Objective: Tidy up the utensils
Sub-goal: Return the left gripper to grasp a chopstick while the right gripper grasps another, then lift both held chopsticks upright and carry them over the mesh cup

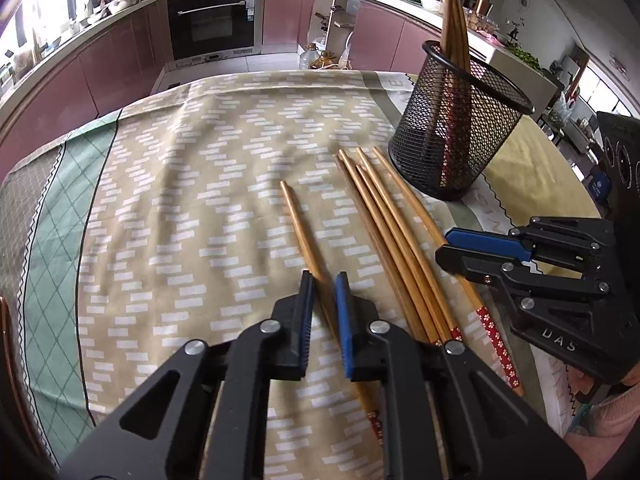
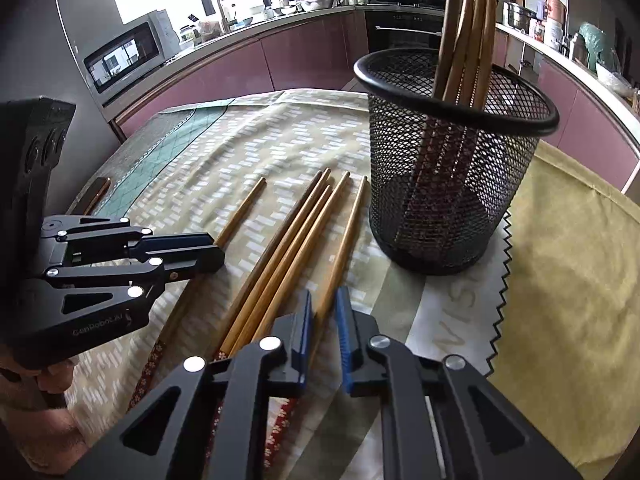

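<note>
inside mesh cup (image 2: 452, 200) upright chopsticks (image 2: 468, 40), both tongs parted, gripping nothing

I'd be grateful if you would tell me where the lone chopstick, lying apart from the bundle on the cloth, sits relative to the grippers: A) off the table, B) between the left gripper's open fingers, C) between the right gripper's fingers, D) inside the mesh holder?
B: the lone chopstick runs between the spread fingers of the left gripper, apart from the bundle near the mesh holder.
</note>
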`<action>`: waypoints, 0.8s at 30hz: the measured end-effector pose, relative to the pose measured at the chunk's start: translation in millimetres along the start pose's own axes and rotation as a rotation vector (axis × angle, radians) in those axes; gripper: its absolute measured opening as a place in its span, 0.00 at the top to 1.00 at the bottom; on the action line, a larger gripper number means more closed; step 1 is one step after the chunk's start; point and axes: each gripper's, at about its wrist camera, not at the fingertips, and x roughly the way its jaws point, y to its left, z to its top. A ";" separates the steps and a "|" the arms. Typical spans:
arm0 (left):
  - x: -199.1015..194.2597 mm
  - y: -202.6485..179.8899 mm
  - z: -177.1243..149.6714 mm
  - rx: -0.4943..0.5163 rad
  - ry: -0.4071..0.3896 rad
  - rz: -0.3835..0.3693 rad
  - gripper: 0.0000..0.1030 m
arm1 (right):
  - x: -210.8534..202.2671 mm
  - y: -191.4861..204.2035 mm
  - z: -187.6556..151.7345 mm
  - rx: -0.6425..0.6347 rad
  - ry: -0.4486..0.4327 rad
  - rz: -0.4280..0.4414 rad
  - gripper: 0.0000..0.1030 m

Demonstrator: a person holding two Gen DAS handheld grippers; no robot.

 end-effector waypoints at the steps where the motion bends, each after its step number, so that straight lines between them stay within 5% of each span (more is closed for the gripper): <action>1: -0.4 0.9 -0.6 -0.006 -0.002 -0.001 0.89 | -0.4 -1.9 0.0 0.011 0.000 0.009 0.92; 14: -13.3 3.1 -4.0 -0.041 -0.042 -0.008 0.93 | -22.5 -8.6 -0.2 0.074 -0.052 0.115 0.95; 24: -49.1 -0.6 2.9 -0.040 -0.117 -0.093 0.93 | -55.5 -8.0 5.1 0.077 -0.135 0.200 0.95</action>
